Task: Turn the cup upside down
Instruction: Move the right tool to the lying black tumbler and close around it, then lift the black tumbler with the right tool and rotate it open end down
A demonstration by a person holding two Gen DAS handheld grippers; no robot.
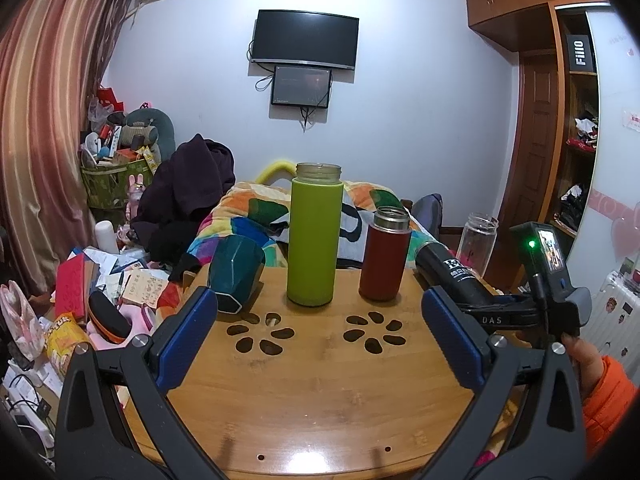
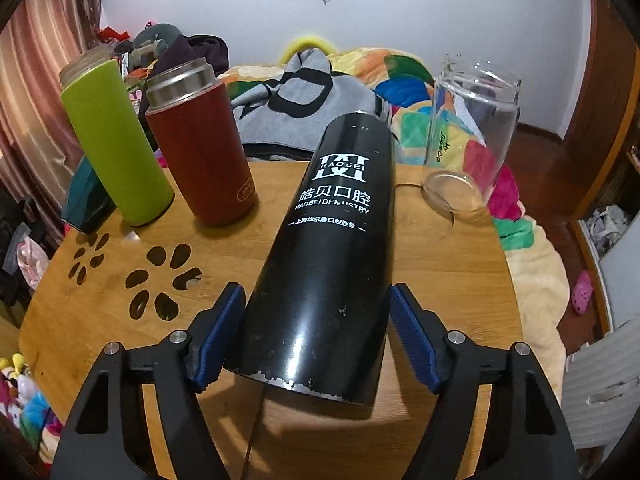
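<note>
While the right gripper (image 2: 316, 336) has its blue pads clamped on the black cup (image 2: 332, 248), that cup tilts above the wooden table (image 2: 460, 264), white print reading "HAOBEI" and "HAOBEI DENTISTRY" over Chinese characters. Left of the black cup stand the red flask (image 2: 200, 148) and green bottle (image 2: 112, 140); right of it, the clear glass jar (image 2: 468, 136). Further left, the left gripper (image 1: 320, 340) hovers wide apart, holding nothing.
</note>
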